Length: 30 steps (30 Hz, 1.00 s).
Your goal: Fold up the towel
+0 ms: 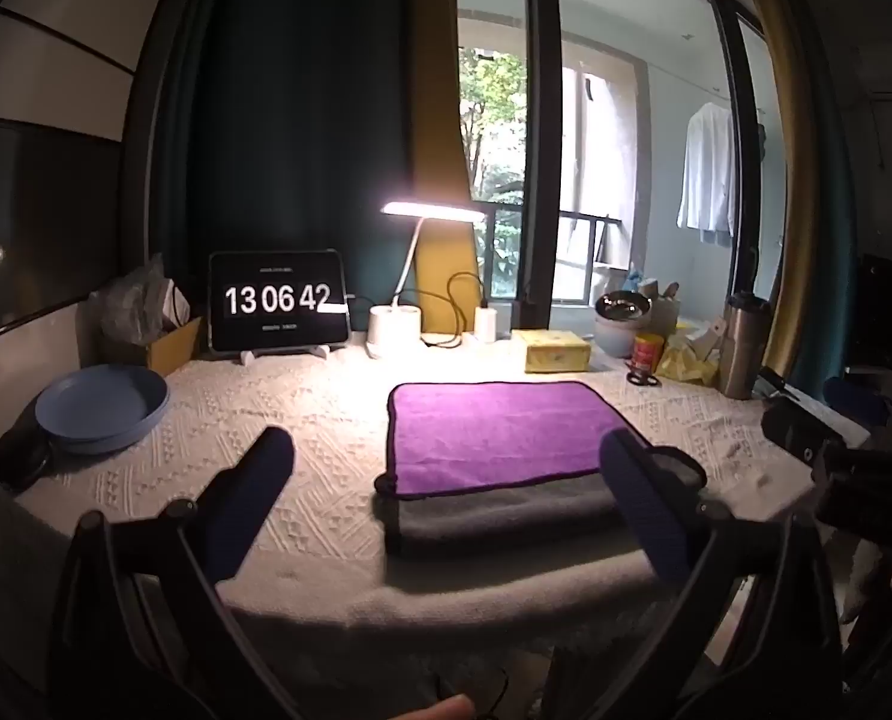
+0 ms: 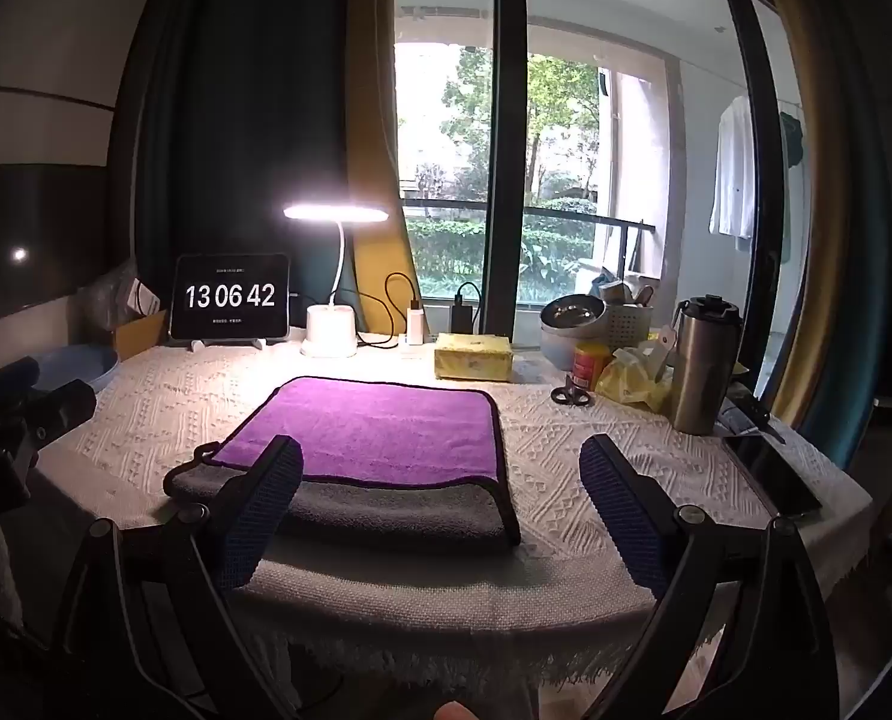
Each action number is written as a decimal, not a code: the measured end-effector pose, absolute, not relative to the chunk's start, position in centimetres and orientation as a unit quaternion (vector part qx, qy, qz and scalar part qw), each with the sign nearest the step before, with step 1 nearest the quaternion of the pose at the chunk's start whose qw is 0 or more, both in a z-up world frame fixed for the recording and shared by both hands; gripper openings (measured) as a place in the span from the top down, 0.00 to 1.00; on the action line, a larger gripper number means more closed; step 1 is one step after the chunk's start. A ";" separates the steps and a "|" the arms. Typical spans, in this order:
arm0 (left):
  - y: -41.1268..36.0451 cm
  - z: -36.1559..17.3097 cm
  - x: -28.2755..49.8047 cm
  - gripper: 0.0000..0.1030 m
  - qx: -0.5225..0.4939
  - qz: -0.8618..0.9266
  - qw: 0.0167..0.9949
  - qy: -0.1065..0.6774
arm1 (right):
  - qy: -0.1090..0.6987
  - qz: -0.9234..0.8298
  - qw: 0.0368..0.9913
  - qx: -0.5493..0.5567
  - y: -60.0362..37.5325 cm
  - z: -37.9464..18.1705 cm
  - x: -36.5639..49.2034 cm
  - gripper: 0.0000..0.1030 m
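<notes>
Nearest to me, my left gripper hangs above the near table edge with its 2 blue-padded fingers spread wide and nothing between them. My right gripper is the same: fingers far apart, holding nothing.

Just ahead of both lies the towel, folded flat on the white textured tablecloth, purple layer on top and a gray layer showing along its near edge. From the left gripper it sits ahead and toward the right finger; from the right gripper, ahead and toward the left finger, which overlaps its near left corner in view.

Left of my left gripper sits a blue plate. Further on, past the towel, a lit desk lamp, a tablet reading 13 06 42, and a yellow box. Ahead right of the right gripper stand scissors and a steel tumbler.
</notes>
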<state>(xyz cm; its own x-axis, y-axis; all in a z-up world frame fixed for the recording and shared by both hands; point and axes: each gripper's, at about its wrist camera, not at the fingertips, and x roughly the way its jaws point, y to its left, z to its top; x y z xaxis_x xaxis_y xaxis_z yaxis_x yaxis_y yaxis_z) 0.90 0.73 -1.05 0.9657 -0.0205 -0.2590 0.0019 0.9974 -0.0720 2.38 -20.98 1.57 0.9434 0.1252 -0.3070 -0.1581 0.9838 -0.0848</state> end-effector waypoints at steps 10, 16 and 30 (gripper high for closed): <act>0.8 -0.9 1.0 0.00 -0.036 -0.004 0.991 0.131 | 0.155 0.072 0.984 -0.053 -21.1 1.3 2.5 0.07; 0.9 -0.9 1.1 0.00 -0.037 -0.002 0.990 0.133 | 0.155 0.073 0.984 -0.053 -21.0 1.3 2.5 0.07; 1.0 -1.0 0.8 0.00 -0.037 -0.001 0.991 0.132 | 0.156 0.074 0.984 -0.051 -21.1 1.3 2.5 0.07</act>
